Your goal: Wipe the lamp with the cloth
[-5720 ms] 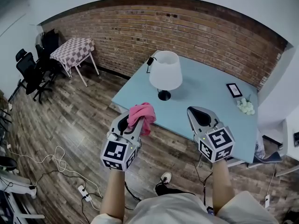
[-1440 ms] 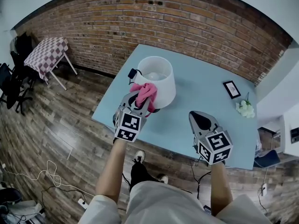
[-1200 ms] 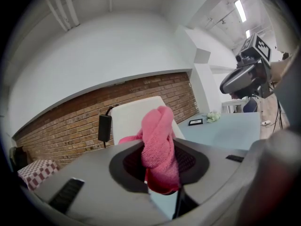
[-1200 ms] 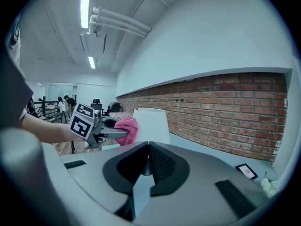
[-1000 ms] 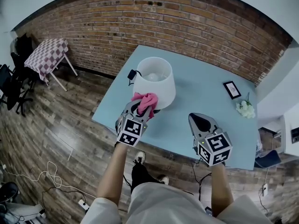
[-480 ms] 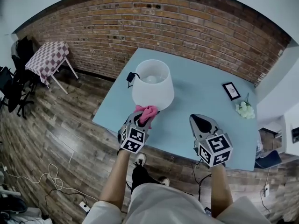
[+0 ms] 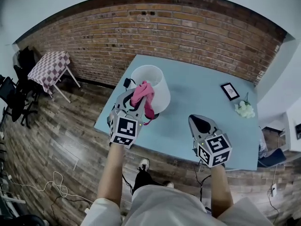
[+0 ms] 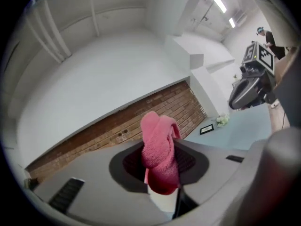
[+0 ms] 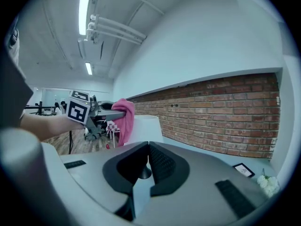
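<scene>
One lamp, one pink cloth and two grippers are what matter here, plus one small picture frame and one bunch of white flowers farther along the blue table. My left gripper is clamped tight on the cloth, which hangs from the jaws at the near side of the white shade, up by its rim. I think it touches, though the head view won't let me be sure. My right gripper is closed on nothing, low over the table and well apart from the lamp. I'd judge wiping is under way, with the shade's far side, stem and base left.
</scene>
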A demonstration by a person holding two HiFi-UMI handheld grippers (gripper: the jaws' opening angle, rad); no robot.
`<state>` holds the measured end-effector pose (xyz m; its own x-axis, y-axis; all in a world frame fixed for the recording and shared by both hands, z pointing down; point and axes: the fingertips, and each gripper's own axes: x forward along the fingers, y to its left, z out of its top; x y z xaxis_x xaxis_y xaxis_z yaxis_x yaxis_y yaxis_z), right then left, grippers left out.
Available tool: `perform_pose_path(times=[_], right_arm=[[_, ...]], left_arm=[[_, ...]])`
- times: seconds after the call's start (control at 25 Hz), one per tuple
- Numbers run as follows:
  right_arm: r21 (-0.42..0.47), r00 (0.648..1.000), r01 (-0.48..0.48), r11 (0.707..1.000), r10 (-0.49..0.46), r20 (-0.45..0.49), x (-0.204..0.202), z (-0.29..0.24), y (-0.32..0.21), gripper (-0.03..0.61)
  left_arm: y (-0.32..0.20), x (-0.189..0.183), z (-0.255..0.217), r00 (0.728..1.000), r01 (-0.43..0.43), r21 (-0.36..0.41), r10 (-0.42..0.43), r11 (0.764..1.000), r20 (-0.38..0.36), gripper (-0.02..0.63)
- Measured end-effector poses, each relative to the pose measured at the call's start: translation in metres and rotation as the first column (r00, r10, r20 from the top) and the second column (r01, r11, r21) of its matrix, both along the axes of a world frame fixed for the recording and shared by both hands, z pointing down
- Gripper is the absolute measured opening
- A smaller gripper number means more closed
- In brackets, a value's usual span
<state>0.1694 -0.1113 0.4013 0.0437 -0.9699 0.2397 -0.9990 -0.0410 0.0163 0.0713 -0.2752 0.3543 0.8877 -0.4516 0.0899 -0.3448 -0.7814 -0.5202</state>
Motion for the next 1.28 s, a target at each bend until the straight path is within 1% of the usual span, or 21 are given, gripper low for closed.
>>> perform_pose_path(times=[0.08, 0.2, 0.44, 0.68, 0.8, 1.04, 1.16, 1.28], right_arm=[[0.004, 1.0, 0.002, 1.0, -0.002, 0.0, 0.0, -0.003, 0.003, 0.025], [0.005, 1.0, 0.008, 1.0, -0.008, -0.004, 0.0, -0.005, 0.007, 0.026], [-0.003, 1.0, -0.004, 1.0, 0.004, -0.002, 0.006, -0.006, 0.01, 0.026], [-0.025, 1.0, 0.003, 1.0, -0.003, 0.007, 0.003, -0.003, 0.01, 0.025], [-0.036, 1.0, 0.001, 0.999, 0.0, 0.01, 0.005, 0.0, 0.007, 0.026], [-0.047, 0.999, -0.033, 0.998, 0.035, 0.038, 0.007, 0.005, -0.001, 0.026], [-0.054, 0.998, -0.05, 0.997, 0.052, 0.041, 0.007, 0.007, -0.007, 0.026], [-0.056, 0.997, -0.063, 0.996, 0.065, 0.034, 0.009, 0.007, -0.012, 0.026]], left_arm=[[-0.004, 0.012, 0.001, 0.999, 0.001, 0.041, -0.003, 0.999, 0.05, 0.138], [-0.004, 0.028, 0.016, 0.994, -0.013, 0.057, 0.007, 0.998, 0.112, 0.138], [0.005, 0.034, 0.039, 0.992, -0.029, 0.021, 0.026, 0.999, 0.123, 0.138], [0.011, 0.029, 0.074, 0.983, -0.028, -0.05, 0.036, 0.998, 0.178, 0.138], [0.013, 0.031, 0.088, 0.983, -0.027, -0.091, 0.043, 0.995, 0.178, 0.138], [0.017, 0.033, 0.106, 0.985, -0.036, -0.141, 0.06, 0.989, 0.164, 0.138], [0.019, 0.032, 0.117, 0.984, -0.03, -0.181, 0.061, 0.983, 0.168, 0.138], [0.024, 0.032, 0.128, 0.981, -0.042, -0.21, 0.079, 0.977, 0.174, 0.138]])
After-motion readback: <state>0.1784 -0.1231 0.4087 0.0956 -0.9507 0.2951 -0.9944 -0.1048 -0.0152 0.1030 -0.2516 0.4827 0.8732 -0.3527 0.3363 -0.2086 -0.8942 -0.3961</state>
